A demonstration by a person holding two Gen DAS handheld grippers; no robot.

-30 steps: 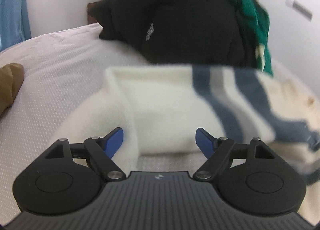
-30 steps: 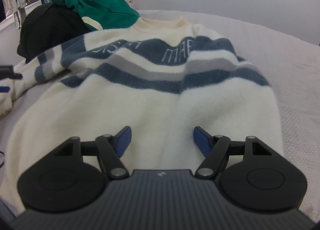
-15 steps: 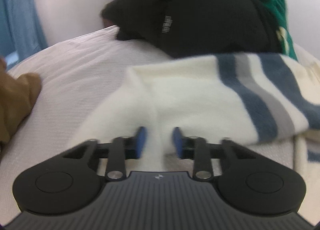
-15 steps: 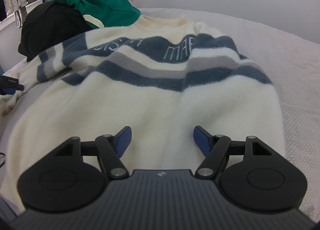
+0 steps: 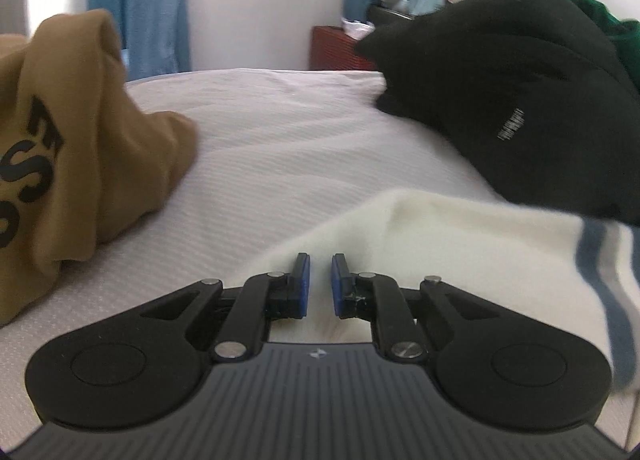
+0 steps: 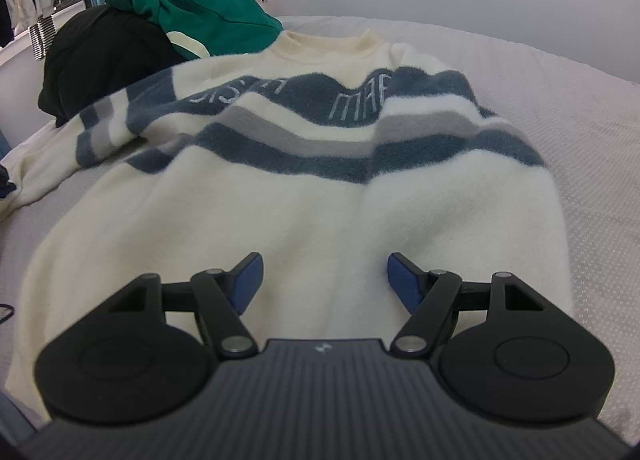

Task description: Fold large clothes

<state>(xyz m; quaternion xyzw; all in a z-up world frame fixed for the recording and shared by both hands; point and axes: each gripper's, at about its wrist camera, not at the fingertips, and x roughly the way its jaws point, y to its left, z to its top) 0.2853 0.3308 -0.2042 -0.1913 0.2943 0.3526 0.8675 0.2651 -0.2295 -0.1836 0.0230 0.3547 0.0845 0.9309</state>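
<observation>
A cream sweater (image 6: pixel 280 200) with blue and grey chest stripes lies flat on the bed, collar at the far end. Its left sleeve (image 5: pixel 440 240) stretches out sideways. In the left wrist view my left gripper (image 5: pixel 320 264) is shut on the cream end of that sleeve, with the fabric pinched between the blue pads. My right gripper (image 6: pixel 324 264) hovers open over the lower body of the sweater, with nothing between its fingers. The sleeve on the right side lies folded along the sweater's body.
A brown garment with black letters (image 5: pixel 60 160) lies bunched at the left. A black garment (image 5: pixel 520 100) and a green one (image 6: pixel 208 20) are piled near the sweater's collar. Pale bedsheet (image 5: pixel 280 140) shows between them. Clothes hang along the back wall.
My left gripper closed on the sleeve end and swung left, bringing the brown garment into view. The right gripper kept still.
</observation>
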